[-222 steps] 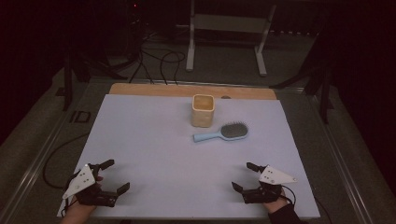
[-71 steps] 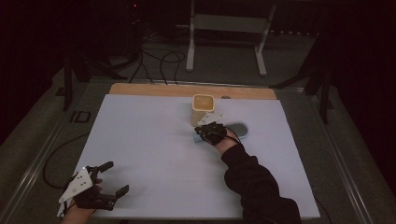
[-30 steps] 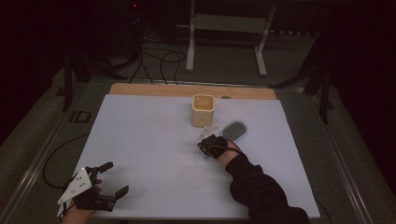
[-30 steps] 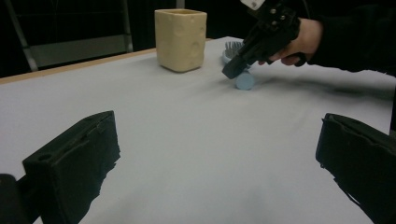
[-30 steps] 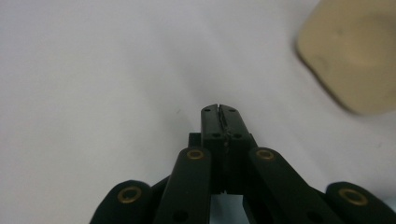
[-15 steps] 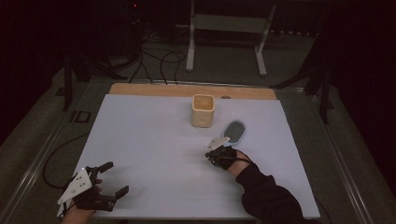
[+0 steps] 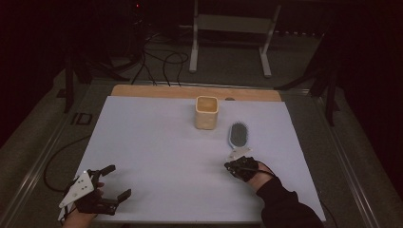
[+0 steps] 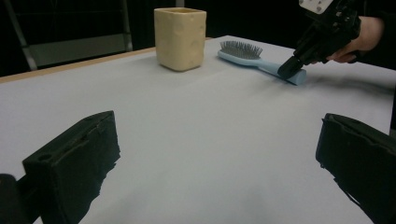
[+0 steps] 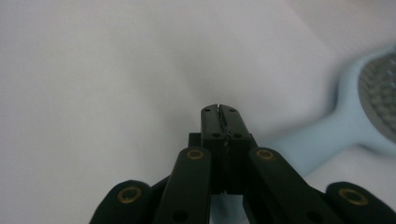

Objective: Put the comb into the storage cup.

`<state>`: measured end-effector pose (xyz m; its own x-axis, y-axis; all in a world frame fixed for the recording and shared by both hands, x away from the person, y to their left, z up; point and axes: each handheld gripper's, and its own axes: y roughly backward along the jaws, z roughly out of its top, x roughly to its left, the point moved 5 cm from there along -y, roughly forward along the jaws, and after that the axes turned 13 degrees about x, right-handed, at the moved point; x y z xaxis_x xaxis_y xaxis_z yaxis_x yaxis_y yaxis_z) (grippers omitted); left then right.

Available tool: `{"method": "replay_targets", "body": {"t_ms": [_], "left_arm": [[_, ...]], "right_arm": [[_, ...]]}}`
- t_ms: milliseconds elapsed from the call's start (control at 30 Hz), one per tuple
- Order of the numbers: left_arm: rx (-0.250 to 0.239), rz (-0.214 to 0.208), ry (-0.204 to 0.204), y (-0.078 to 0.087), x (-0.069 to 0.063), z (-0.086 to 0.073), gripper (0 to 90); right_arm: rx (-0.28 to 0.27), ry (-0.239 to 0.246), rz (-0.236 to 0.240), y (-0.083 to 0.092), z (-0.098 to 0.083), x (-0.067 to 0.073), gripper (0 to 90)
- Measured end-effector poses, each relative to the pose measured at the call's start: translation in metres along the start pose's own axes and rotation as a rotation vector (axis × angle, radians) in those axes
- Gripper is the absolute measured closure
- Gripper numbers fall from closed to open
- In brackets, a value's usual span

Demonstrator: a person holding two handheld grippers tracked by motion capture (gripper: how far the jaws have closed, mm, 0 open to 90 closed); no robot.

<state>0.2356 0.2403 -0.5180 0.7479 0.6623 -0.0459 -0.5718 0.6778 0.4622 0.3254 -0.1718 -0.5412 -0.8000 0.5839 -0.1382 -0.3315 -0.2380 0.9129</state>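
1. Hairbrush [image 7: 238, 135], pale blue, lies bristles-up on the desk [image 7: 157, 142], right of centre, head toward the far edge and handle toward the person.
2. Right tongs [image 7: 236, 166] sit at the handle's near end. The right gripper view shows the jaws pressed together with nothing between them and the handle [image 9: 308, 147] running beside and under them, so they push or drag rather than hold. The left gripper view shows the tip [image 8: 288, 69] resting on the handle end.
3. Left tongs [image 7: 116, 183] rest at the near left corner of the desk, jaws wide apart and empty, well clear of the brush.
4. Risk: a closed tip on a smooth rounded handle could slip off sideways, leaving the brush skewed or spinning about its head.
5. Risk: pressing too hard on the handle end could tip the head up and flip the brush.
6. Cream square cup [image 7: 206, 112] stands upright just left of the brush head, apart from it; a sideways swing of the head could knock it.
7. Otherwise the white sheet is bare. A wooden strip [image 7: 195, 91] runs along the far edge.
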Motion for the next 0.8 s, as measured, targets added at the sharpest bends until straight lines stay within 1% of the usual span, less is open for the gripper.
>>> {"method": "replay_targets", "body": {"t_ms": [33,67,100,133,167,267,367,400,433,500,567,667,800], "left_arm": [[0.004,0.0,-0.002,0.0,0.0,0.0,0.0],[0.005,0.001,-0.003,0.0,0.0,0.0,0.0],[0.003,0.0,-0.003,0.0,0.0,0.0,0.0],[0.003,0.0,-0.003,0.0,0.0,0.0,0.0],[0.002,0.001,-0.003,0.0,0.0,0.0,0.0],[0.006,0.0,-0.005,0.0,-0.001,0.0,0.0],[0.005,-0.001,-0.008,-0.001,-0.001,0.0,0.0],[0.006,-0.001,-0.006,-0.001,-0.001,0.0,0.0],[0.006,-0.001,-0.006,-0.001,-0.001,0.0,0.0],[0.004,-0.001,-0.007,0.0,-0.001,0.0,0.0],[0.003,-0.001,-0.008,0.0,-0.001,0.0,0.0],[0.005,-0.001,-0.009,0.0,-0.001,0.0,0.0],[0.004,-0.001,-0.007,-0.001,-0.001,0.0,0.0]], "right_arm": [[0.0,0.0,0.0,0.0,0.0,0.0,90.0],[-0.001,-0.009,0.0,0.001,-0.003,-0.001,90.0],[0.007,-0.028,-0.006,0.003,-0.01,-0.003,90.0],[0.015,-0.033,-0.015,0.005,-0.013,-0.004,90.0],[0.015,-0.033,-0.015,0.005,-0.013,-0.004,90.0],[0.013,-0.059,-0.007,0.008,-0.022,-0.007,90.0],[0.017,-0.089,-0.018,0.013,-0.033,-0.012,90.0],[0.017,-0.089,-0.018,0.013,-0.033,-0.012,90.0],[0.02,-0.097,-0.03,0.015,-0.038,-0.015,90.0],[0.02,-0.104,-0.03,0.016,-0.041,-0.016,90.0],[0.018,-0.129,-0.035,0.019,-0.047,-0.02,90.0],[0.017,-0.14,-0.037,0.022,-0.05,-0.022,90.0],[0.029,-0.153,-0.055,0.024,-0.058,-0.028,90.0]]}}
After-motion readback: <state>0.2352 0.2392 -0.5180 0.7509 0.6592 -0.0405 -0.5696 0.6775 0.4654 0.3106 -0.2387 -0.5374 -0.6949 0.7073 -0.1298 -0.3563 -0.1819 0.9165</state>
